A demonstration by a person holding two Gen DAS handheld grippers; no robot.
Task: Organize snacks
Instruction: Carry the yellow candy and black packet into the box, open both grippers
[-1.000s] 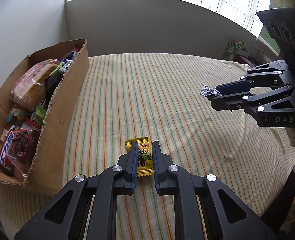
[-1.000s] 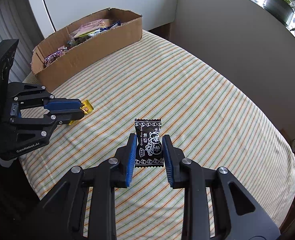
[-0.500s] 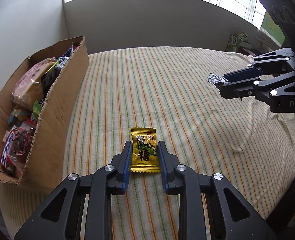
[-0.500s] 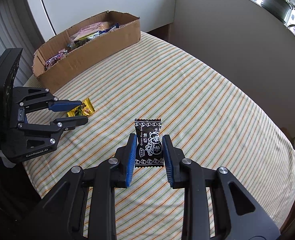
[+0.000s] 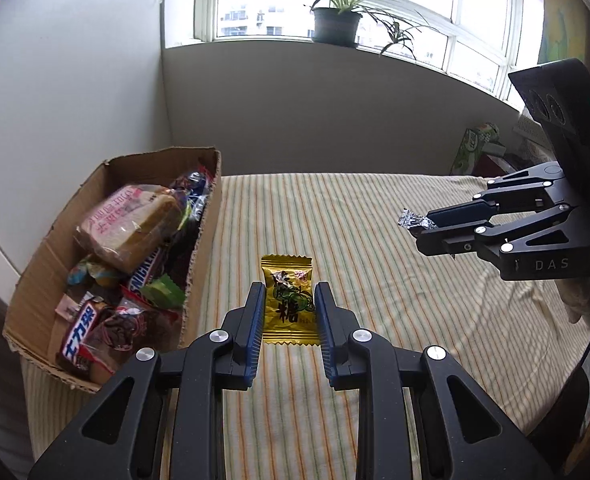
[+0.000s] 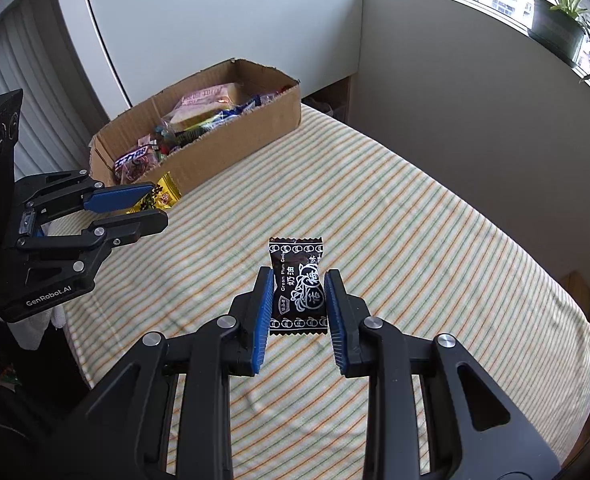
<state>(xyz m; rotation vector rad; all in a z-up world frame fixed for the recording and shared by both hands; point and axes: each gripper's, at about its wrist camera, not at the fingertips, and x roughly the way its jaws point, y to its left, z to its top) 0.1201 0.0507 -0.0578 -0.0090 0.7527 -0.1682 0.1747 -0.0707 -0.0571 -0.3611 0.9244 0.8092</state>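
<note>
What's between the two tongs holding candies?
Only bare striped cloth lies between the left tongs and right tongs, seen from the right wrist.

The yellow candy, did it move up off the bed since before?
Yes. The yellow candy, pinched in the left gripper, went up off the striped bed. In the right wrist view it now overlaps the cardboard box; earlier it lay below the box.

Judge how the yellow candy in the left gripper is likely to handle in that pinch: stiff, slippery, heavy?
The yellow candy probably weighs little: the left gripper holds it by its edges alone. Its glossy wrapper looks slippery, so it could slide. The crimped ends seem thin and floppy; the middle likely stays firm.
</note>
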